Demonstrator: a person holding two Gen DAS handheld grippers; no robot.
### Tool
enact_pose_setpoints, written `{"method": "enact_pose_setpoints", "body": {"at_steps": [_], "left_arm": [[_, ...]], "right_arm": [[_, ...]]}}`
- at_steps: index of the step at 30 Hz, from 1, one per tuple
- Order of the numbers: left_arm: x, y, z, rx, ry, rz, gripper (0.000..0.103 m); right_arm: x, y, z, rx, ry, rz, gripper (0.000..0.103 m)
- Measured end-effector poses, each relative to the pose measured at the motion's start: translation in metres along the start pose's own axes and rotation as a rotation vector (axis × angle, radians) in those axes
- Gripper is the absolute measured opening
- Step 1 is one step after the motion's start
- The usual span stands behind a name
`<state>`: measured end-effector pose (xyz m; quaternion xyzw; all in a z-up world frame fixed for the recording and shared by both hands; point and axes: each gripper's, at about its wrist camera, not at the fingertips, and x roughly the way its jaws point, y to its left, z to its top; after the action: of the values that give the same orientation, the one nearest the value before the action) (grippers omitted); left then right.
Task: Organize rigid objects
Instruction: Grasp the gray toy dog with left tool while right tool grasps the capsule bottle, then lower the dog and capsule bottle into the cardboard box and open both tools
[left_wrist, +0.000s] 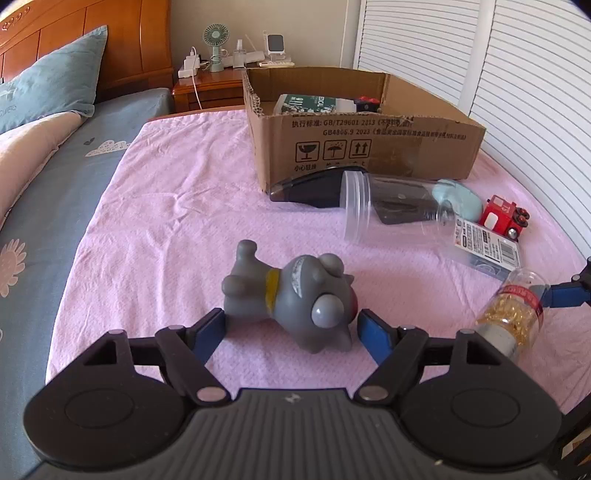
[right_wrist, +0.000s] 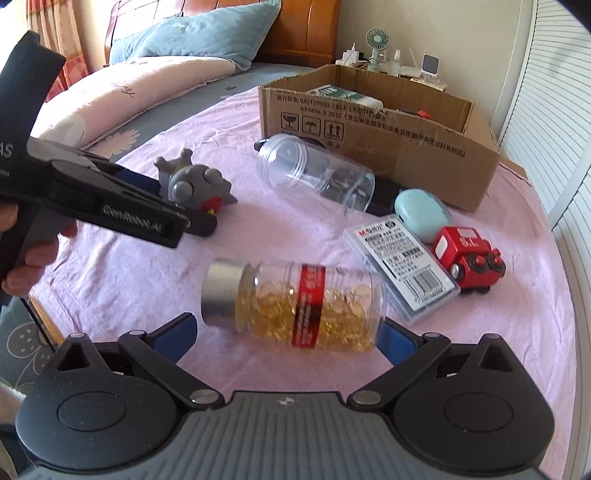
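Pink cloth (left_wrist: 177, 206) is covering the bed you are working on, with an open cardboard box (left_wrist: 369, 147) sitting at its far side, already holding a few items. Your left gripper (left_wrist: 291, 326) is sitting over the grey toy figure (left_wrist: 291, 299), which is lying on its side with its head towards you and its legs pointing away to the left. The blue pads are flanking the head: the left one is touching the body, the right one is looking just apart from the red nose, so you are probably pinching the toy, though contact on that side is hard to confirm.

Your right gripper (right_wrist: 288, 332) is standing wide open around the capsule bottle (right_wrist: 295, 306), and nothing is being squeezed yet. That bottle is lying across the jaws, silver cap by the left finger, base close to the right finger, so its long axis is running finger to finger; closing would be catching it end to end rather than across its waist. Consider rolling the wrist first.

From both toy and bottle, the box is lying ahead and slightly right, past the clear jar (right_wrist: 317, 173).
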<state>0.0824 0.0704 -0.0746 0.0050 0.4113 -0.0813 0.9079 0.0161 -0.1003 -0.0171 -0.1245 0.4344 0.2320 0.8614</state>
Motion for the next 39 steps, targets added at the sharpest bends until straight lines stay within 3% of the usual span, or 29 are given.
{"method": "enact_pose_setpoints", "body": {"at_steps": [10,20,22,24,27,34,39], "left_arm": [[0.005,0.001,0.006,0.02,-0.024,0.005,0.082],[0.01,-0.002,0.008,0.093,0.012,-0.029,0.083],[0.01,-0.001,0.009,0.113,0.011,-0.028,0.082],[0.01,0.001,0.012,0.112,0.021,-0.046,0.074],[0.009,0.005,0.016,0.121,0.046,-0.066,0.073],[-0.005,0.014,0.032,0.135,0.052,-0.092,0.073],[-0.016,0.013,0.056,0.16,0.044,-0.121,0.072]], "right_arm": [[0.014,0.007,0.021,0.005,0.043,-0.051,0.103],[0.017,0.007,0.027,0.006,0.081,-0.079,0.098],[0.017,0.006,0.027,0.0,0.089,-0.073,0.098],[0.016,0.004,0.028,0.0,0.099,-0.07,0.098],[0.014,-0.002,0.031,0.015,0.104,-0.047,0.098],[-0.006,-0.025,0.046,0.054,0.075,-0.022,0.098],[-0.023,-0.05,0.072,0.068,0.007,-0.045,0.098]]}}
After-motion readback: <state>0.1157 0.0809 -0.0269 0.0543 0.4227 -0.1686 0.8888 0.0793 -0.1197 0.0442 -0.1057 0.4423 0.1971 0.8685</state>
